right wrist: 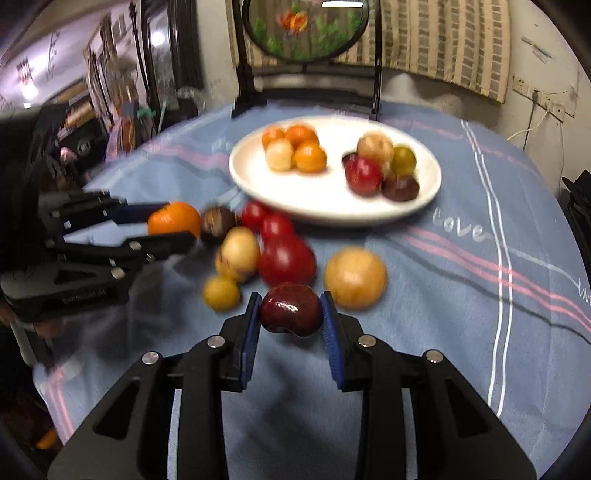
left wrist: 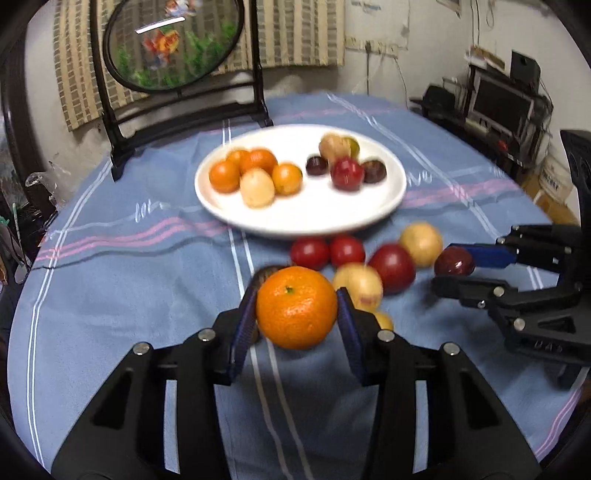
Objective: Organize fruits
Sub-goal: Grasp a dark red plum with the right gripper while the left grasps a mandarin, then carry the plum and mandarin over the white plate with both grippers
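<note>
The left wrist camera sits just behind the left tongs, low over the near edge of the table, facing the far side. The white plate lies mid-distance and the round screen stands beyond it, up left. The right tongs enter from the right.

The right wrist camera rides behind the right tongs, equally low and close, facing the same far side from further right. The left tongs reach in from the left.

Both views share the plate, the loose fruit in front of it, the striped cloth and the screen.
</note>
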Available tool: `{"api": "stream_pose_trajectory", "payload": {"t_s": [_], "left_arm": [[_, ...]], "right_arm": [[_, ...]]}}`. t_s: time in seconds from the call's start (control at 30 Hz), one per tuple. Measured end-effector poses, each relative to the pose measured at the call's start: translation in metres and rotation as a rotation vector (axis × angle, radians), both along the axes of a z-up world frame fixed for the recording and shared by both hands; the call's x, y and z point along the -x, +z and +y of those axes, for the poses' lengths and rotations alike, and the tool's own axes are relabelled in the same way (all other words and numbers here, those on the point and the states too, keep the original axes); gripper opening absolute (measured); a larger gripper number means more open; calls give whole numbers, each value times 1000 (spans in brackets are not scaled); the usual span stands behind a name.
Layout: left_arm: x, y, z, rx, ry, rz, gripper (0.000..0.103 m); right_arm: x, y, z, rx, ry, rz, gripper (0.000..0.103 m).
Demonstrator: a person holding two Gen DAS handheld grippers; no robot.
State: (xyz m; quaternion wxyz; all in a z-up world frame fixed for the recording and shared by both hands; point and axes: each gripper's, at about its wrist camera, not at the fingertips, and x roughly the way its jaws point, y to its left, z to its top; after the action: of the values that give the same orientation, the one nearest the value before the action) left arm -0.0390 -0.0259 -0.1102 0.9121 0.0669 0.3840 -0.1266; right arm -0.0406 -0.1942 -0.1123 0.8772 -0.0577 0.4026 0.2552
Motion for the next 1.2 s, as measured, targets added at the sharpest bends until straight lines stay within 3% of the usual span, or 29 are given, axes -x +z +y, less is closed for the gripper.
{"api": "stream_pose_trajectory", "payload": {"t_s": [0.47, 1.03, 1.2], "left_arm": [[-23, 10, -2, -1, 44, -43, 44], [-22, 8, -4, -26, 55, -31, 44], [-21, 21, -11, -71, 49, -53, 44]], "right_arm": [[-26, 31, -11, -195, -72, -83, 32], [-28, 25, -13, -200, -78, -68, 32], [-27, 32, -13, -184, -80, -78, 32]]}}
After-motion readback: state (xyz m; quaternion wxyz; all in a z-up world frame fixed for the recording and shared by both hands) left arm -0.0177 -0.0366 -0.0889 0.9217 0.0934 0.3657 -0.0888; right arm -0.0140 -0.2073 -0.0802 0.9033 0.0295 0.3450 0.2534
